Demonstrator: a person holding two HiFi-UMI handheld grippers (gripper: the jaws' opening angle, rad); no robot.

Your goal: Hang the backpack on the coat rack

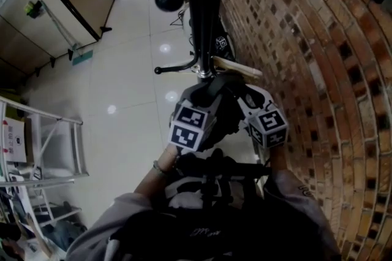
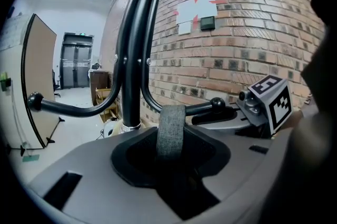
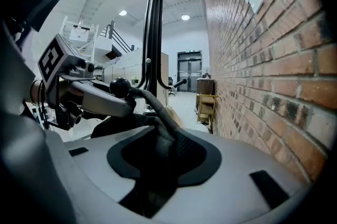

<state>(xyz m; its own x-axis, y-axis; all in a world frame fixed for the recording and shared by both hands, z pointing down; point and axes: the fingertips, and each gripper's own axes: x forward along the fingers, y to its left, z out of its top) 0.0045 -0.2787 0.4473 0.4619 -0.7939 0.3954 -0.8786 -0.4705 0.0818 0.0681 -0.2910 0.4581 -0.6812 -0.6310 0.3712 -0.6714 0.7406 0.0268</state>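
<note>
Backpack: the black backpack (image 1: 208,223) is hanging low in the head view, just beneath the two grippers and close in front of the person.
Strap: a grey webbing strap (image 2: 171,131) is standing upright between the left gripper's jaws. In the right gripper view it is showing dark and running from that gripper's throat up toward the ball-tipped peg (image 3: 120,86).
Left gripper: the left gripper (image 2: 171,160) is holding its jaws wide apart. The strap is sitting between them, but nothing is pinching it.
Right gripper: the right gripper (image 3: 158,160) is also standing fully parted, with the strap lying loosely in the gap rather than being clamped.
Peg: the low peg is reaching out from the pole just ahead of both grippers. The strap is seeming to pass over it behind the ball, though no view is showing that contact clearly.
Coat rack: the black coat rack (image 1: 205,2) is standing just beside the curved brick wall (image 1: 318,70) on the pale tiled floor (image 1: 128,88), and its upper hooks are carrying nothing in view.
Progress: judging from the parted jaws and the strap leading to the peg, the hanging is looking nearly finished, with the release happening now.
Remaining: the grippers are needing to draw clear of the strap, and the backpack is needing to settle with its weight on the peg.
</note>
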